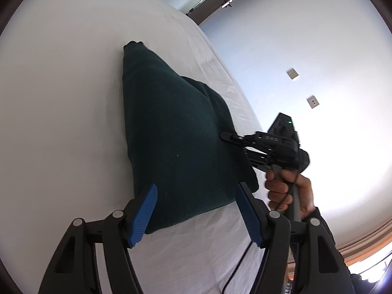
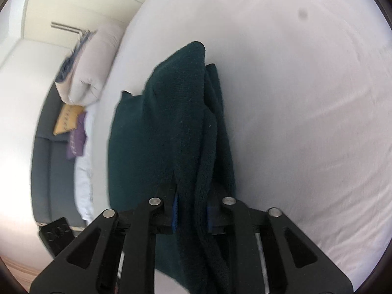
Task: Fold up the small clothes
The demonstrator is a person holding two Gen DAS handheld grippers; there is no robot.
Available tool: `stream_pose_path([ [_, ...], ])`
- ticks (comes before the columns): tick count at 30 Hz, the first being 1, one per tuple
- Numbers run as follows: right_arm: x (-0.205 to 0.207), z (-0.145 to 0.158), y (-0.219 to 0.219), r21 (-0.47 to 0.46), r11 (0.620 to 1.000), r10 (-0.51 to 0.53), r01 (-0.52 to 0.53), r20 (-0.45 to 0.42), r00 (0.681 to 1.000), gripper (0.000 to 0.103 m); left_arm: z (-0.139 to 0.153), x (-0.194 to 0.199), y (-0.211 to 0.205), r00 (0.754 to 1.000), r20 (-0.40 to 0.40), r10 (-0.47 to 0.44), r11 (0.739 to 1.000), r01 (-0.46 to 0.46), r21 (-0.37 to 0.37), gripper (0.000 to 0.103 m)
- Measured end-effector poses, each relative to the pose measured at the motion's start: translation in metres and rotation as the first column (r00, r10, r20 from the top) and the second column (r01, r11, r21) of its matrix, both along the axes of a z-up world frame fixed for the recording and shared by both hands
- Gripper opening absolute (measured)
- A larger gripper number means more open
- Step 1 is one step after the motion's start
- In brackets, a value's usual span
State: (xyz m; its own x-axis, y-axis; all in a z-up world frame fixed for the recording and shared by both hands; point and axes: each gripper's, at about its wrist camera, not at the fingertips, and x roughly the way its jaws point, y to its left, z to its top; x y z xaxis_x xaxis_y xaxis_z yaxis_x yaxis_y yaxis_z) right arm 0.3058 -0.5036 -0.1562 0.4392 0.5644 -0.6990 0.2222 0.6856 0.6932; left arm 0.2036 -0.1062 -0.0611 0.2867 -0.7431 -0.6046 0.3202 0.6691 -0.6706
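Dark green garment (image 1: 176, 132) already folded over, near bed (image 1: 61, 85) edge. Right gripper (image 2: 192, 210) clamps bunched layers mid-fold; left gripper (image 1: 196, 210) spread wide, empty. Final fold, flattening left.

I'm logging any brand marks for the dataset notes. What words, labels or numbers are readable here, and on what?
Raised lettering on the right gripper body: blurred and seemingly upside down, not readable.
Embossed marks on the black block at the frame edge: too blurred to read.
Dark green garment, white bed sheet: no text.
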Motion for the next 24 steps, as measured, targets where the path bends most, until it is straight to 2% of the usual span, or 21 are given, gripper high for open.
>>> stream_pose_path([
  [1, -0.006, 0.004, 0.005, -0.003, 1.0, -0.008, 0.008, -0.004, 1.0, 0.019, -0.001, 0.001, 0.0, 1.0, 0.002, 0.001, 1.0, -0.001, 0.008, 0.068],
  [3, -0.022, 0.014, 0.01, -0.033, 0.999, -0.015, 0.015, 0.009, 1.0, 0.028, 0.0, 0.004, 0.0, 1.0, 0.007, 0.005, 1.0, -0.005, 0.019, 0.068],
  [6, -0.047, 0.029, 0.015, -0.113, 0.994, -0.001, 0.008, 0.057, 0.998, 0.029, 0.004, 0.014, -0.007, 0.999, 0.033, 0.011, 0.999, -0.013, 0.042, 0.068],
  [9, -0.061, 0.021, 0.017, -0.164, 0.986, 0.023, -0.017, 0.032, 0.999, 0.028, 0.011, 0.027, -0.021, 0.996, 0.084, 0.001, 0.996, -0.008, 0.088, 0.068],
  [13, -0.073, 0.002, -0.004, -0.072, 0.997, -0.013, 0.016, 0.044, 0.999, 0.02, 0.012, 0.046, -0.046, 0.99, 0.14, -0.024, 0.983, -0.002, 0.182, 0.068],
  [15, -0.076, -0.006, -0.01, -0.037, 0.999, -0.014, 0.016, 0.057, 0.998, 0.018, 0.011, 0.06, -0.052, 0.987, 0.16, -0.014, 0.978, -0.02, 0.206, 0.06],
  [19, -0.082, -0.014, -0.017, 0.029, 0.999, -0.019, 0.017, 0.081, 0.997, 0.017, 0.011, 0.091, -0.071, 0.98, 0.199, 0.017, 0.96, -0.072, 0.271, 0.059],
  [21, -0.084, -0.013, -0.017, 0.024, 1.0, -0.012, 0.01, 0.085, 0.996, 0.017, 0.004, 0.102, -0.083, 0.978, 0.207, -0.006, 0.935, -0.068, 0.349, 0.058],
  [22, -0.085, -0.012, -0.017, 0.016, 1.0, -0.008, 0.006, 0.087, 0.996, 0.017, -0.006, 0.107, -0.091, 0.983, 0.179, -0.029, 0.917, -0.045, 0.397, 0.057],
  [23, -0.085, -0.012, -0.017, 0.009, 1.0, -0.005, 0.004, 0.087, 0.996, 0.017, -0.014, 0.108, -0.095, 0.985, 0.168, -0.041, 0.905, -0.034, 0.423, 0.057],
  [24, -0.086, -0.01, -0.015, 0.001, 1.0, -0.002, 0.002, 0.087, 0.996, 0.017, -0.018, 0.106, -0.098, 0.981, 0.189, -0.051, 0.896, -0.038, 0.442, 0.057],
])
